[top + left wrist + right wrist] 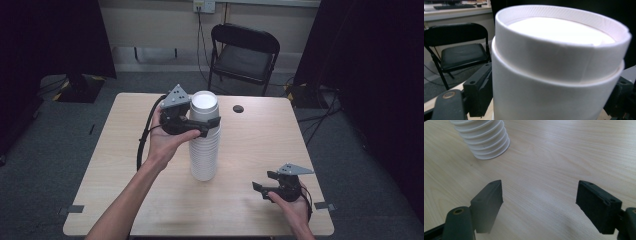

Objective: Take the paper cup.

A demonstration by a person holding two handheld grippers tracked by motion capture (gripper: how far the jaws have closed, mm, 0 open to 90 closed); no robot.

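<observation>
Between left tool [204, 123] jaws: cup stack [204, 150] top, gripped; right tool [265, 184] released, well apart.

- Left gripper [202, 125]: reaching forward at raised height, jaws closing around something.
- Right gripper [267, 181]: resting low, jaws spreading wide, gripping nothing.

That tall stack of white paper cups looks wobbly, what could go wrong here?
The left gripper has its jaws around the tall stack of white paper cups near the top; a sideways pull could tip it. Several cups may lift together. The right gripper is open and apart, so nothing steadies the base.
</observation>
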